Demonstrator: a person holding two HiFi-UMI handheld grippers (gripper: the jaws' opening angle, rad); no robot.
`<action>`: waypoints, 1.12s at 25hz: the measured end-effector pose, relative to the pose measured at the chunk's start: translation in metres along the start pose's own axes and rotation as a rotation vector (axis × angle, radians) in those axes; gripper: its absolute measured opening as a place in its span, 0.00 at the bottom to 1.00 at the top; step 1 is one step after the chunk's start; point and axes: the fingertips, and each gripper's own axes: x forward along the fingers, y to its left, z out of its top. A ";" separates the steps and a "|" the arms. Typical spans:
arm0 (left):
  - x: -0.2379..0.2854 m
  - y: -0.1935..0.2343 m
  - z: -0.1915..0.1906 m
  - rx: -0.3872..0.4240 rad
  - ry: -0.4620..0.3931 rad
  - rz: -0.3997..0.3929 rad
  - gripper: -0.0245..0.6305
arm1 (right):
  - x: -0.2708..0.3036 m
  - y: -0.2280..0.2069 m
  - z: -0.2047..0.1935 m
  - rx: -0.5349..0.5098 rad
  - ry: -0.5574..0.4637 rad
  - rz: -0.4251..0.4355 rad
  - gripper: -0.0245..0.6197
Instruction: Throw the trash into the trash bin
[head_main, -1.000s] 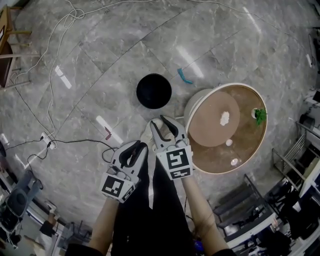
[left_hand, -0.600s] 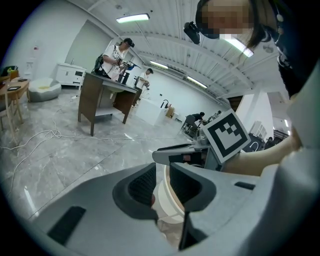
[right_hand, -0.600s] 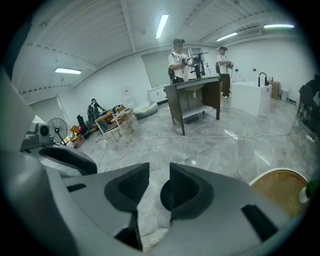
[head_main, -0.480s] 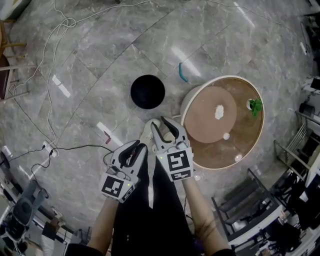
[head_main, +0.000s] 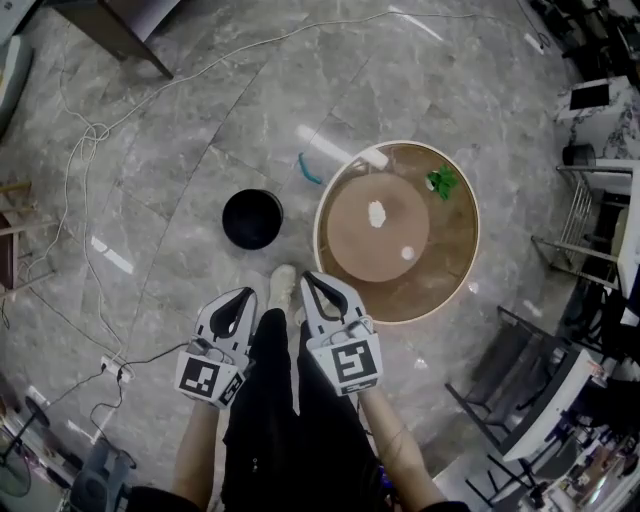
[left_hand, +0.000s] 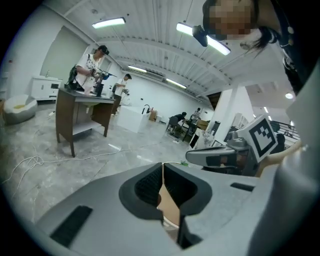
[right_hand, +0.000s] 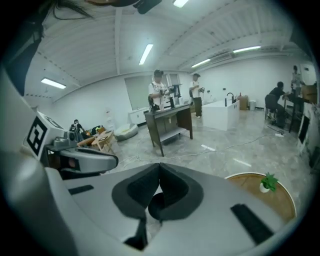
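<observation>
The left hand-held gripper (head_main: 244, 294) is pressed together with nothing between its jaws, which have just been closing. The right hand-held gripper (head_main: 309, 278) beside it is likewise closed and empty, its jaws also just drawn in. Both hang on the near side of the black round trash bin (head_main: 252, 219), which stands open on the grey marble floor (head_main: 190, 120).

No trash is in hand, so I'd say this is a pause between pickups. What looks like the trash lies right of the bin: white crumpled scraps (head_main: 377, 212) resting on the round brown wooden surface (head_main: 452, 262), well apart from the bin. A teal curved strip (head_main: 310, 168) lies on the floor just beyond the bin.

The next move, I judge, calls for spreading one gripper's jaws and reaching right of the bin to a scrap. A small green potted plant (head_main: 441, 180) stands at the surface's far edge, clear of that path. Loose white cables (head_main: 88, 135) trail left of the bin, a worry only underfoot.
</observation>
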 end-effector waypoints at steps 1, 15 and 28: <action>0.000 -0.010 0.009 0.014 0.000 -0.023 0.06 | -0.018 -0.005 0.008 0.029 -0.033 -0.018 0.04; 0.004 -0.184 0.148 0.256 -0.097 -0.380 0.05 | -0.277 -0.072 0.091 0.345 -0.535 -0.391 0.04; 0.004 -0.206 0.214 0.337 -0.288 -0.449 0.05 | -0.353 -0.083 0.094 0.283 -0.670 -0.620 0.04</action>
